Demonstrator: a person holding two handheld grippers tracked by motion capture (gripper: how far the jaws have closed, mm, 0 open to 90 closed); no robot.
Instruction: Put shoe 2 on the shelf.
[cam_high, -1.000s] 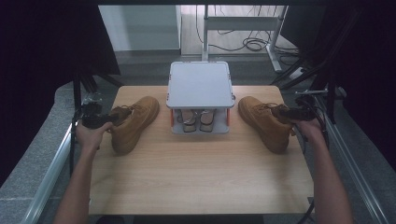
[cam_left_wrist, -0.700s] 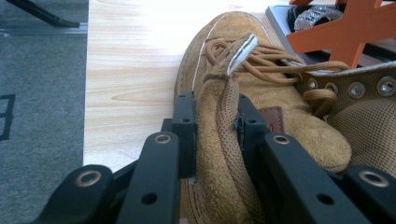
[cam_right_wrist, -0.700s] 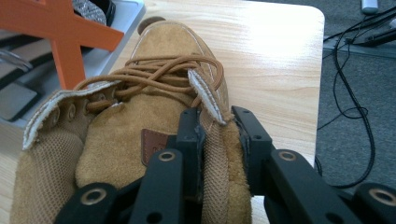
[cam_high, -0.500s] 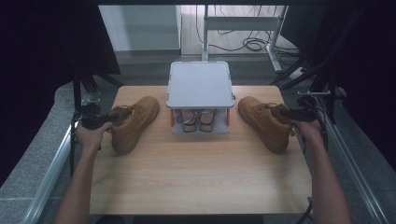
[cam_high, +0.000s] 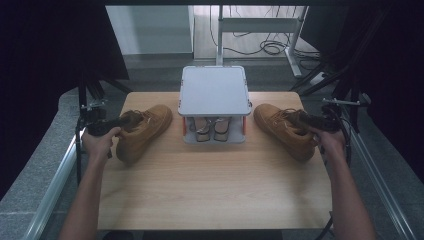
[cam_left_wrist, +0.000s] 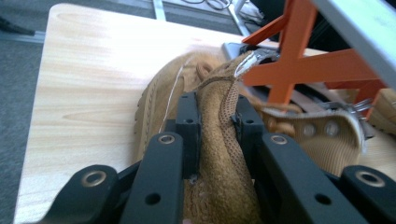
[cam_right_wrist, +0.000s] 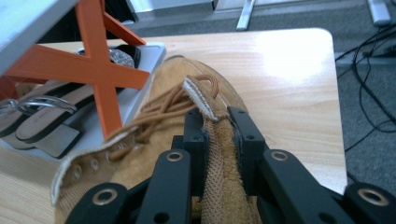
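Left gripper (cam_high: 125, 121): its 2 black jaws were pinched onto the collar of the left tan boot (cam_high: 145, 131), suede squeezed between the pads (cam_left_wrist: 188, 122).
Left boot: it lay directly ahead of that gripper (toe pointing away, toward the rack).
Right gripper (cam_high: 299, 119): its jaws had just been closing and clamped the collar of the right tan boot (cam_high: 281, 128), beside the laces (cam_right_wrist: 161, 109).
Right boot: straight ahead of its gripper, on the wooden table (cam_high: 215, 185).
Rack (cam_high: 215, 90): grey-topped with orange legs, between both grippers, with sandals (cam_high: 212, 129) beneath.
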